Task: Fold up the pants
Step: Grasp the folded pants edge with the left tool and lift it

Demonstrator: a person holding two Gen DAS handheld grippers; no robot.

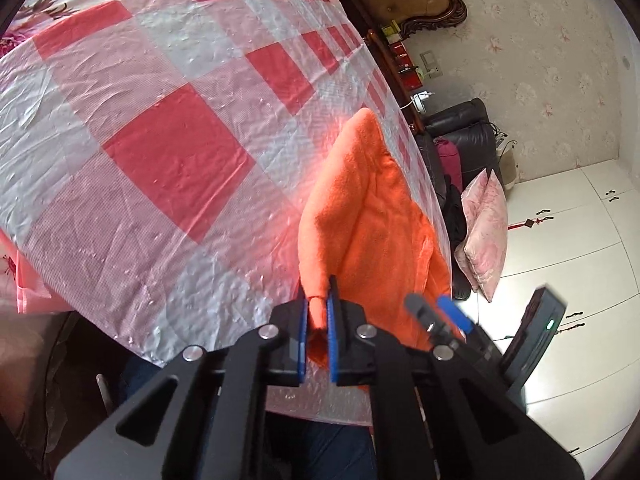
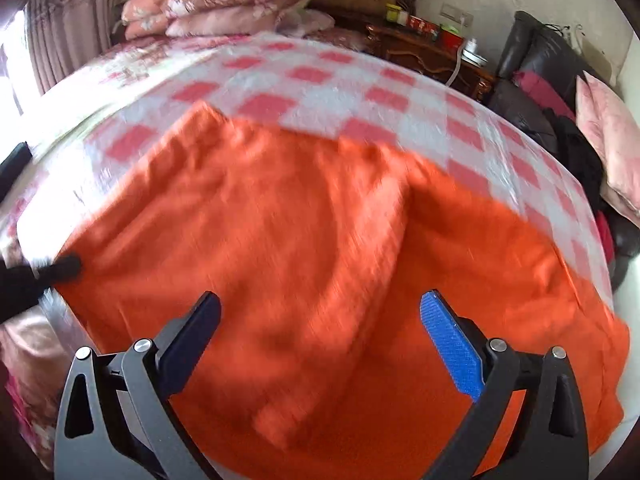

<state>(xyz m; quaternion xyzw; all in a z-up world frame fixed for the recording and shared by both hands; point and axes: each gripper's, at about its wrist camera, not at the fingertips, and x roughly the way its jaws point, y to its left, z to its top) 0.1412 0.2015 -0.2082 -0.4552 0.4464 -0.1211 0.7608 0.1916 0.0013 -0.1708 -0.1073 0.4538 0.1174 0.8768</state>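
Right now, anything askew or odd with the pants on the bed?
Nothing damaged. The orange pants lie rumpled, a ridge down the middle. Left gripper pinches one edge; right gripper hangs open above them.

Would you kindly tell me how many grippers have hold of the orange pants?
1. The left gripper is shut on the orange pants at their edge; the right gripper hangs open above them.
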